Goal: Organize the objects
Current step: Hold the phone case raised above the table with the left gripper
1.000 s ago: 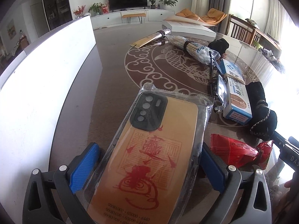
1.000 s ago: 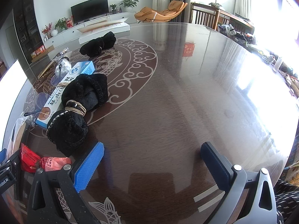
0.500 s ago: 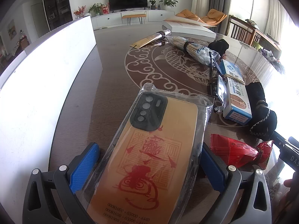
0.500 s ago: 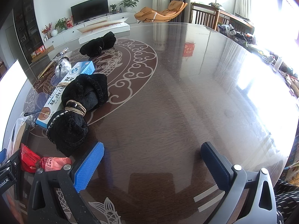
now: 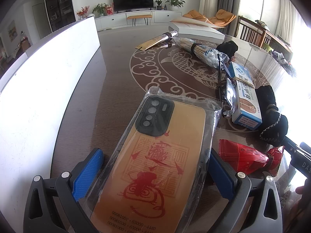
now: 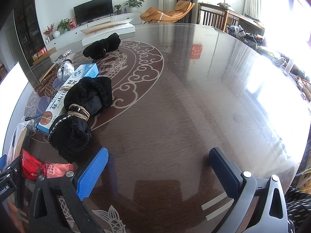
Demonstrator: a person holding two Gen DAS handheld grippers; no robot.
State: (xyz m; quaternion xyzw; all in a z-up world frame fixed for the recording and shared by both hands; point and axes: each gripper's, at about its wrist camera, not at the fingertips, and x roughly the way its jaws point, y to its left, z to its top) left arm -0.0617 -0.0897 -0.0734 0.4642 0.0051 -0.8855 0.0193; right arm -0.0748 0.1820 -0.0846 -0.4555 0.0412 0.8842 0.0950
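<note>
Lying between the two fingers of the left gripper [image 5: 155,172], a bagged phone case [image 5: 161,161] is shown with its camera cut-out pointing away from the fingers. The blue pad on the left side stands apart from the clear bag; the right-side pad is met or overlapped by the bag's edge, so the jaws are judged spread and not clamped. Whether the case rests on the table [image 5: 116,62] or is lifted cannot be told.

The case is judged light and moderately stiff, while its plastic sleeve is loose and slippery. Hold is best taken across the two long edges at mid-length, so that the shell itself is pinched and not only the film.

Beyond the right finger, a red snack packet [image 5: 243,157], a blue medicine box [image 5: 245,104] and a tied black cloth bundle [image 5: 272,120] are laid close together.

The right gripper [image 6: 158,171] is held over bare table with its fingers wide apart and nothing between them.
</note>
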